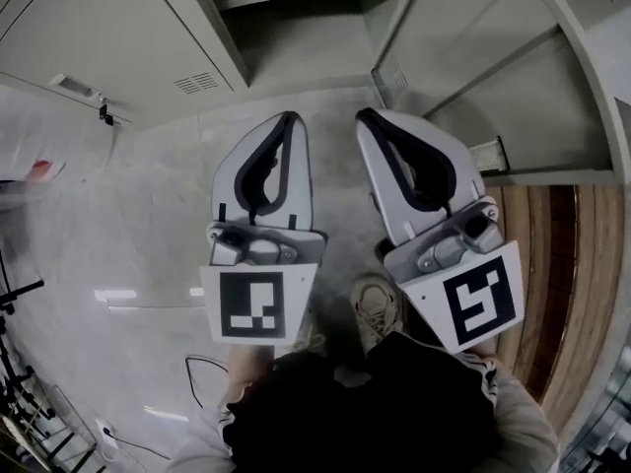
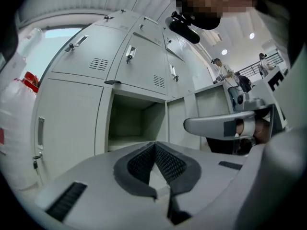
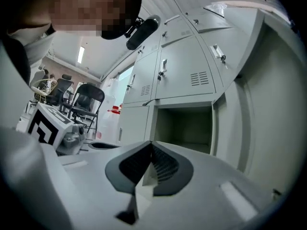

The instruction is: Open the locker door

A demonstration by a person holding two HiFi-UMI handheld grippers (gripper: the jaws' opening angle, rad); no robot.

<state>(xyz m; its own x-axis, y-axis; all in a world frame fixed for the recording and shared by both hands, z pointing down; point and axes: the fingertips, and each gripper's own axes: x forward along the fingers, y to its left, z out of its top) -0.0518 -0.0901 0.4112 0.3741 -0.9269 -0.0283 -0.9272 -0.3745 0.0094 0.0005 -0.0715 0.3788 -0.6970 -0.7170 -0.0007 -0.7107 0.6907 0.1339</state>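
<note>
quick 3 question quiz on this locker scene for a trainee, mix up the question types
1. True or false: the left tool is clamped on a door handle.
2. Multiple choice: the locker compartment straight ahead is A) open and looks empty, B) closed, C) packed with boxes.
3. Fill in: the right tool has its jaws ____, with nothing between them.

Key: 1 false, it is shut on nothing; 2 A; 3 shut.

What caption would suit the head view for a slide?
Left hand-held gripper and right hand-held gripper, both shut and empty, point at an open locker compartment.
</note>
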